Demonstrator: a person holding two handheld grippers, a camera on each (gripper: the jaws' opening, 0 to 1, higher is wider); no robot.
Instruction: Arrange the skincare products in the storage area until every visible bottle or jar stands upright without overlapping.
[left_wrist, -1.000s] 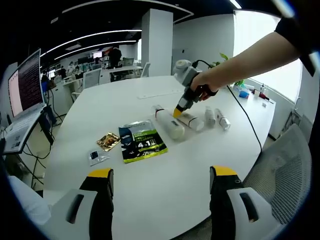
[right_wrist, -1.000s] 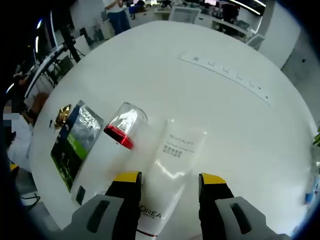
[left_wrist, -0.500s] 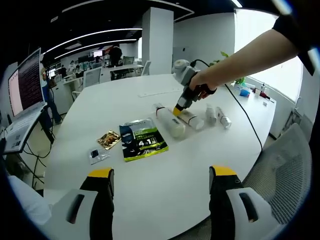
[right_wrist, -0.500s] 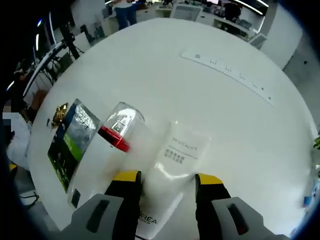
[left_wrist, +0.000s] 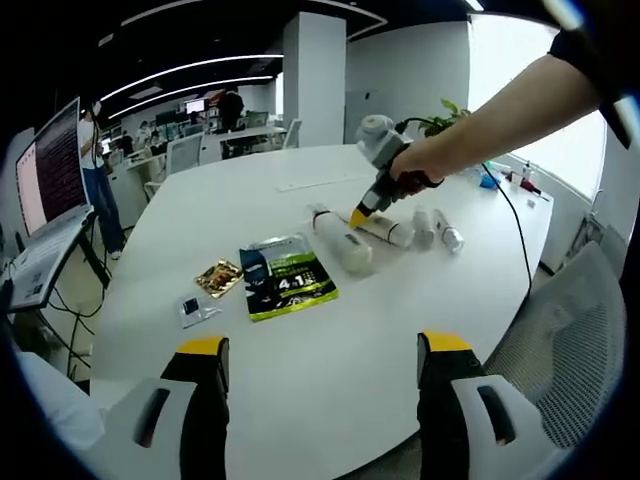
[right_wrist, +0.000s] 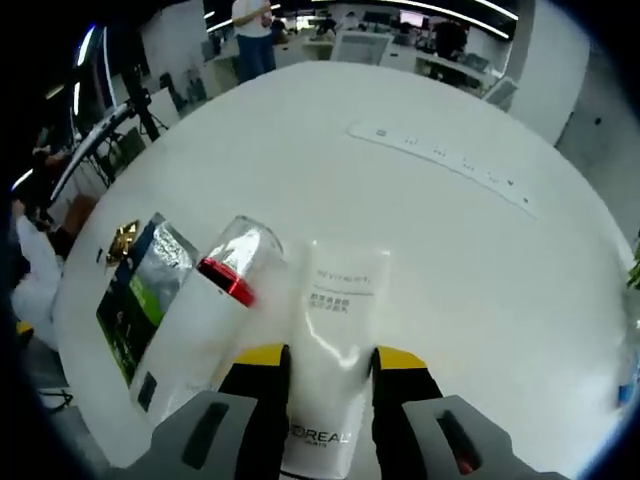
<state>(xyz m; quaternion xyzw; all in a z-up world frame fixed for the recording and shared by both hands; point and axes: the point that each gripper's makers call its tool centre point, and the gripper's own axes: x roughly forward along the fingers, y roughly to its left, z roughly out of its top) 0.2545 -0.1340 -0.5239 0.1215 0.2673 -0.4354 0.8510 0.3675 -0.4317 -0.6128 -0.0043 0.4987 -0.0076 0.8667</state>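
The white tube (right_wrist: 335, 340) lies flat on the white table (right_wrist: 440, 250), low in the middle of the right gripper view, and the right gripper (right_wrist: 322, 362) has its two yellow-tipped jaws pressed on its sides, so it is holding the tube. It looks like soft plastic, so I think it will squash if squeezed hard, and it is likely light and a bit slippery. A good place to hold it seems to be the thicker part near the cap end, not the thin flat end. Just beside it, to the left in this view, lies a white bottle (right_wrist: 215, 310) with a red ring and a clear cap, touching or nearly touching the tube. That one looks hard and round, so it may roll. In the left gripper view the same tube (left_wrist: 385, 230) and bottle (left_wrist: 340, 243) sit in the middle of the frame, with two small white bottles (left_wrist: 433, 228) lying just to the right of them. A green packet (left_wrist: 286, 279) and a small gold packet (left_wrist: 217, 280) lie to the left. The left gripper (left_wrist: 321, 352) is at the bottom of its view, jaws wide apart, holding nothing
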